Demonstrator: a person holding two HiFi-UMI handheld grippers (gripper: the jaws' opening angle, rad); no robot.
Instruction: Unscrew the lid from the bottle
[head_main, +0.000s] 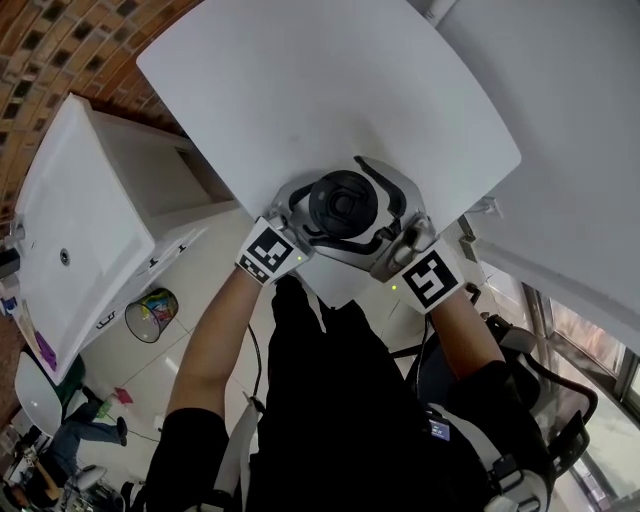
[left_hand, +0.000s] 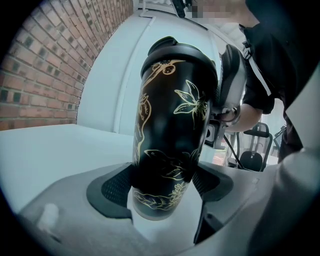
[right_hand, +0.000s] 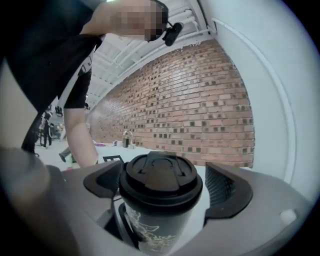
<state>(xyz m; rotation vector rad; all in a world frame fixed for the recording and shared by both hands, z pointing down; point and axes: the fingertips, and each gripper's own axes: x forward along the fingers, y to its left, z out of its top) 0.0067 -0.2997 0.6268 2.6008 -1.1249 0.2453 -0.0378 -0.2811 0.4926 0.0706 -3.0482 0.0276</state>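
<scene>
Step in hand, as judged: between turns of the lid, with the body held and the lid not gripped.

Bottle (left_hand: 170, 130): black with gold flower pattern, seen at frame centre in the left gripper view, leaning slightly right. In the head view it is seen from above, just below frame centre, over the near edge of the white table (head_main: 300, 90). Whether its base rests on the table could not be determined.

Lid (right_hand: 160, 172): black and seated on the bottle, with no gap seen under its rim. Task judged not yet complete.

Left gripper (left_hand: 164, 186): clamped on the lower body of the bottle. The ribbed pads (left_hand: 116, 187) are seen against both flanks, at lower centre of its view.

Right gripper (right_hand: 166, 186): jaws stand wide, with the lid between them at lower centre of its view. A clear gap is seen between the lid rim and the pad at right (right_hand: 220, 186). The pad at left (right_hand: 102, 180) lies close to the rim, but contact is not confirmed. Nothing is held.

Next move, as judged: the right jaws are to be closed squarely on the lid rim. The lid is then to be turned in the loosening direction while the body is kept from turning by the left grip. If the rim is caught off-centre, slipping is to be expected.
</scene>
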